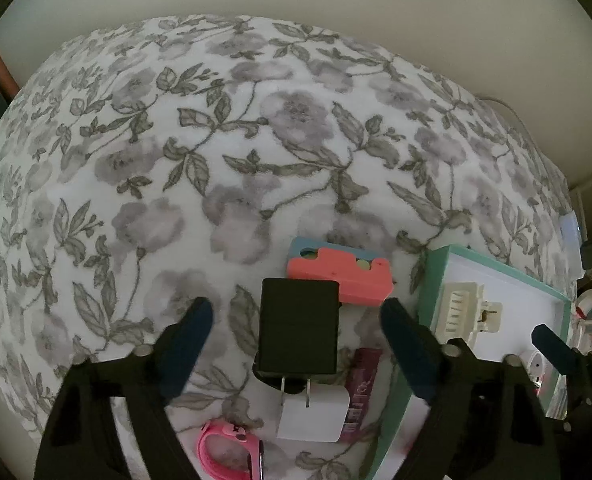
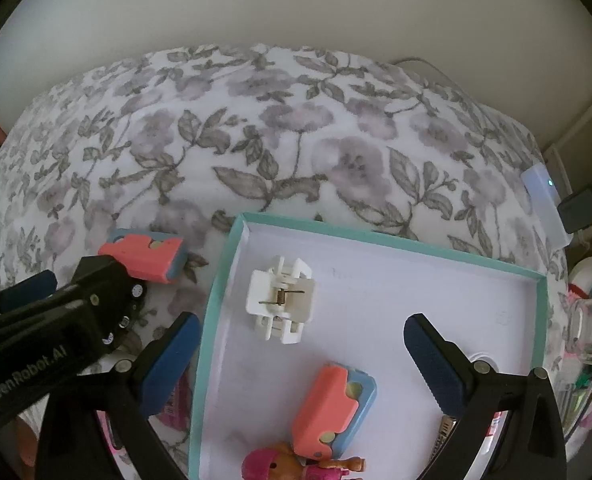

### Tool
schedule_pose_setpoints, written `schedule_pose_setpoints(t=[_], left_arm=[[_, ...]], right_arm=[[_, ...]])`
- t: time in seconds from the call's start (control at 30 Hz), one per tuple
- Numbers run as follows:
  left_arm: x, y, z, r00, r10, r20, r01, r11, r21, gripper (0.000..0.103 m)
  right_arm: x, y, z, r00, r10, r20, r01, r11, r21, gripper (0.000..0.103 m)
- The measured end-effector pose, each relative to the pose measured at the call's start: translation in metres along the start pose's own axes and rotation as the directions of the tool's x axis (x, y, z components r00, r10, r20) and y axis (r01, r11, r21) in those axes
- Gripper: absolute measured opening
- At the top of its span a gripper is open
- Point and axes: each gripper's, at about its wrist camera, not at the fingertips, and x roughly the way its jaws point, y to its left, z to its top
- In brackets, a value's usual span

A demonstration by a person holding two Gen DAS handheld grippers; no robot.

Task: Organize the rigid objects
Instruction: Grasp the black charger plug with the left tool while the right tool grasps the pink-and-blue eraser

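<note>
The left gripper (image 1: 296,340) hung spread around the black charger (image 1: 299,330), gripping nothing. Closing might have snagged the white plug (image 1: 313,414) touching it. The right gripper (image 2: 299,344) gaped, empty, above the teal tray (image 2: 216,288).

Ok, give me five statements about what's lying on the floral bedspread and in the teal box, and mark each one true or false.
1. The black rectangular power adapter lies between the left gripper's open fingers. True.
2. The white plastic hair claw clip lies on the floral bedspread. False: it lies inside the teal-rimmed cardboard box.
3. One pink-and-blue foam block lies in the box, another pink-and-blue block outside it on the bedspread. True.
4. The right gripper is shut on the clip. False: it is open and holds nothing.
5. The white cube charger lies inside the box. False: it lies on the bedspread, at the black adapter's near end.
</note>
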Motion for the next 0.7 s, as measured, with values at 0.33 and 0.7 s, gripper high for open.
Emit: schedule_pose_setpoints(t=[0.33, 0.7], left_arm=[[0.008, -0.004, -0.001, 0.999, -0.039, -0.029, 0.039, 0.999, 0.008, 0.069], [0.008, 0.008, -0.001, 0.997, -0.079, -0.026, 0.078, 0.996, -0.039, 0.044]], right_arm=[[0.005, -0.003, 0.001, 1.000, 0.016, 0.025, -0.017, 0.999, 0.032, 0.103], [0.001, -0.006, 0.001, 0.998, 0.012, 0.054, -0.015, 0.999, 0.051, 0.103]])
